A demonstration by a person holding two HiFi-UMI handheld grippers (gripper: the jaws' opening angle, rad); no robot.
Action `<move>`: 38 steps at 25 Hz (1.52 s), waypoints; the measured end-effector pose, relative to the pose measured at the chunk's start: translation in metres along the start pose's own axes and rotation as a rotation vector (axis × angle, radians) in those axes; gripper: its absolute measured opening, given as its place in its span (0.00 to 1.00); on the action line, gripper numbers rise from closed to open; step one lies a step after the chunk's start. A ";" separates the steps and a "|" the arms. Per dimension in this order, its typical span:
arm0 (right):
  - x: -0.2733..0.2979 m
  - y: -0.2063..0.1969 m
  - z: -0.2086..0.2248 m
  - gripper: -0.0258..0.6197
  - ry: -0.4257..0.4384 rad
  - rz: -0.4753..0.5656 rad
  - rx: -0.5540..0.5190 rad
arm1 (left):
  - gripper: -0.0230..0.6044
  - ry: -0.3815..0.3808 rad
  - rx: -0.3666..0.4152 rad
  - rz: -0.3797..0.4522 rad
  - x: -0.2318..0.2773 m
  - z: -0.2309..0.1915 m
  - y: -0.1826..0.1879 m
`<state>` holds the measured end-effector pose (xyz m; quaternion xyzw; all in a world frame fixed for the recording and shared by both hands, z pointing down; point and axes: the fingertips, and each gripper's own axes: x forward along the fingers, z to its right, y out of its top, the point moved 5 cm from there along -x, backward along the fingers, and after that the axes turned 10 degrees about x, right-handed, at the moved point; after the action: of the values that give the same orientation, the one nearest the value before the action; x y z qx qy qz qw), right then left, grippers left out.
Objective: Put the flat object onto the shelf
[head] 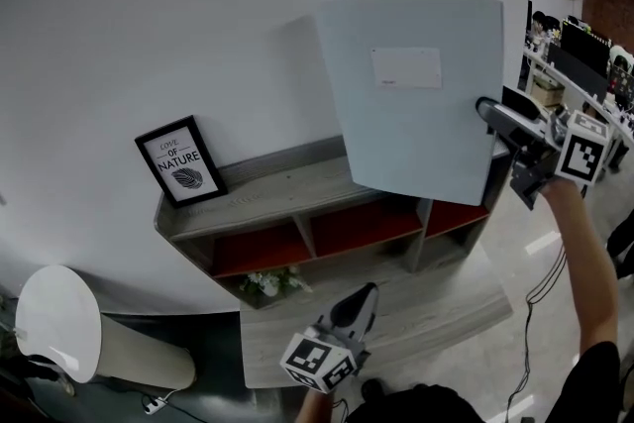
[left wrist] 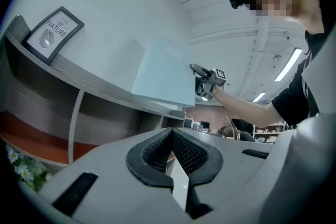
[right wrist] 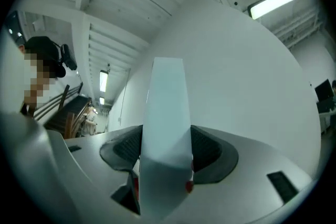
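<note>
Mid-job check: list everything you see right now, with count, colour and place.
board: 1, pale blue, held up before the wall, above the shelf's right half
shelf: 1, grey with red insides, against the wall
picture frame: 1, black, shelf top, left end
flowers: 1 bunch, white, below the red compartments
bin: 1, white top, floor at left
left gripper: 1, grey, low before the shelf, jaws together, empty
right gripper: 1, grey, clamped on the board's right edge
</note>
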<state>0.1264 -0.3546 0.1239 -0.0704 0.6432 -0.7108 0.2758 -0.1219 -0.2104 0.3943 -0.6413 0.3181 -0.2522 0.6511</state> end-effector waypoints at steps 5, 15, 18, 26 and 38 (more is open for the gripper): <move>0.035 0.011 -0.004 0.48 0.036 -0.137 -0.142 | 0.06 -0.009 -0.001 0.004 0.000 -0.011 0.000; 0.099 0.029 -0.034 0.48 0.141 -0.409 -0.384 | 0.06 -0.017 -0.022 0.000 -0.011 -0.028 -0.008; 0.120 0.028 -0.046 0.48 0.167 -0.514 -0.461 | 0.06 -0.019 -0.019 0.000 -0.014 -0.033 -0.011; 0.163 0.016 -0.069 0.48 0.224 -0.785 -0.642 | 0.06 -0.004 -0.023 0.009 -0.018 -0.044 -0.012; 0.202 -0.001 -0.085 0.48 0.257 -1.059 -0.792 | 0.06 0.013 -0.039 0.016 -0.025 -0.051 -0.016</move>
<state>-0.0823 -0.3777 0.0593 -0.3869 0.7616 -0.4634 -0.2355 -0.1754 -0.2272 0.4133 -0.6498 0.3321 -0.2450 0.6383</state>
